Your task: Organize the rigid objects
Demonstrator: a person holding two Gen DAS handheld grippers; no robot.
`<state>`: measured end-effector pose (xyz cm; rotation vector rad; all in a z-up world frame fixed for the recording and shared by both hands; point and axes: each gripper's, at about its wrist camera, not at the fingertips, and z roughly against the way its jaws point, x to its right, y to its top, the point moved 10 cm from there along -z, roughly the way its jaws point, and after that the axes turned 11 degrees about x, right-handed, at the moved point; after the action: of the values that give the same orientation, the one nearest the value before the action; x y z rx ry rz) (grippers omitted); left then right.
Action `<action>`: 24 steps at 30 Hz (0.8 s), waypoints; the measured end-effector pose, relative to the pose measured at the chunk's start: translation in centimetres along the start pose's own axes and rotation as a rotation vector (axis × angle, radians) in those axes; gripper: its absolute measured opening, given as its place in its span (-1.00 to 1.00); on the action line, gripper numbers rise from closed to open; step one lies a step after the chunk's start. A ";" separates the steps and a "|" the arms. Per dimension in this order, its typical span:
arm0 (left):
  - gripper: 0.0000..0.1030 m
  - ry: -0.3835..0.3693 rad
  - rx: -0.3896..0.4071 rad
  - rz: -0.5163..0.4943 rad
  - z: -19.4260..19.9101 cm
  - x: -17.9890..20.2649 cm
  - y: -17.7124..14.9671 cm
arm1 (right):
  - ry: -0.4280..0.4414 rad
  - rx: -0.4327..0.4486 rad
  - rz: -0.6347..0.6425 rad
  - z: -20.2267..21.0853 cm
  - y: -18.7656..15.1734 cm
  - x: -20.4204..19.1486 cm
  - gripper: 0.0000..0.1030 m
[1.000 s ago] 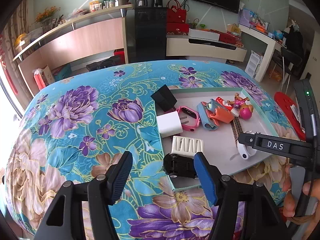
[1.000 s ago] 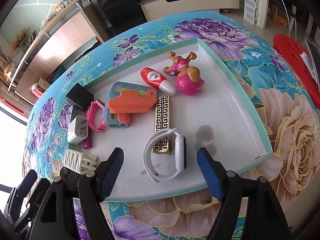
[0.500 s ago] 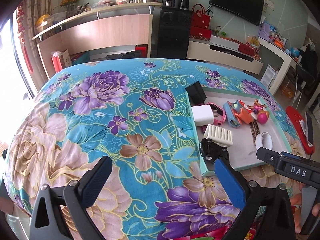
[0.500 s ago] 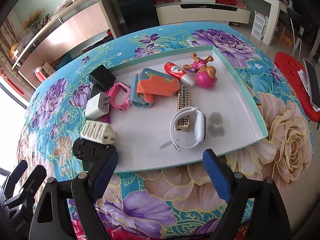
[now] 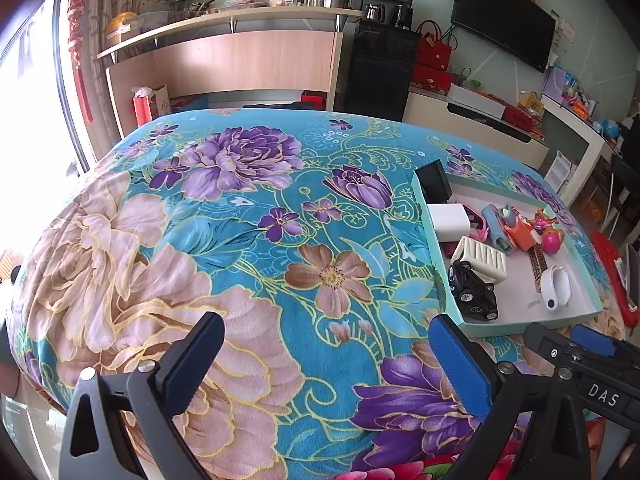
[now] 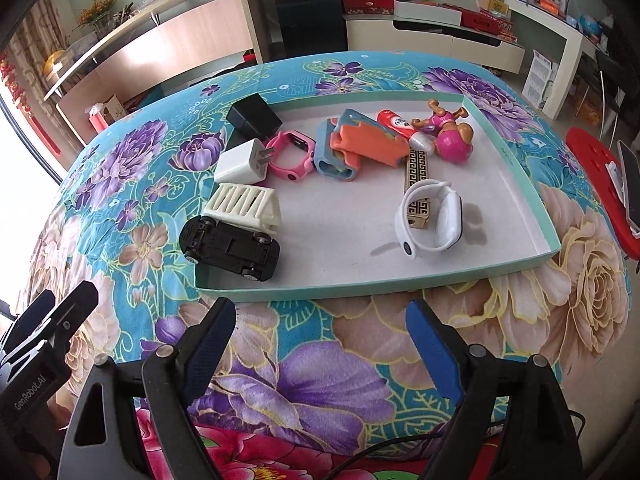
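A teal-rimmed tray with a white floor holds several small objects. A black toy car lies tipped on its side at the near left corner, against a white slatted piece. A white watch rests near the middle on a gold patterned bar. Further back lie a white charger, a black adapter, a pink watch, an orange and blue toy and a pink doll. My right gripper is open and holds nothing, just in front of the tray. My left gripper is open wide over the cloth, left of the tray and the car.
A floral blue cloth covers the table, which drops away at the near edge. A red stool with a phone stands to the right. Shelves, cabinets and a TV line the far wall.
Both grippers have drawn back from the tray and opened wider. The left one let go of the black car and swung left over the cloth. The right one left the white watch in the tray.
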<state>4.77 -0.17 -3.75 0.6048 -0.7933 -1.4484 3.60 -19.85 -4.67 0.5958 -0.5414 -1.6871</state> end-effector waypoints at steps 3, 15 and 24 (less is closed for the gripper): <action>1.00 0.011 -0.003 -0.013 -0.1 0.0 -0.6 | -0.004 0.031 -0.007 0.1 0.0 -0.3 0.70; 1.00 0.096 -0.011 -0.016 -0.6 -1.2 -2.0 | -0.044 0.102 -0.018 -0.5 -0.8 -0.3 0.70; 1.00 0.115 -0.035 -0.031 -1.1 -1.2 -2.6 | -0.061 0.105 -0.022 -0.6 -1.1 0.1 0.70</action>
<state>4.10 0.81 -6.56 0.6700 -0.6697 -1.4394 3.19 -19.73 -5.82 0.6296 -0.6725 -1.7102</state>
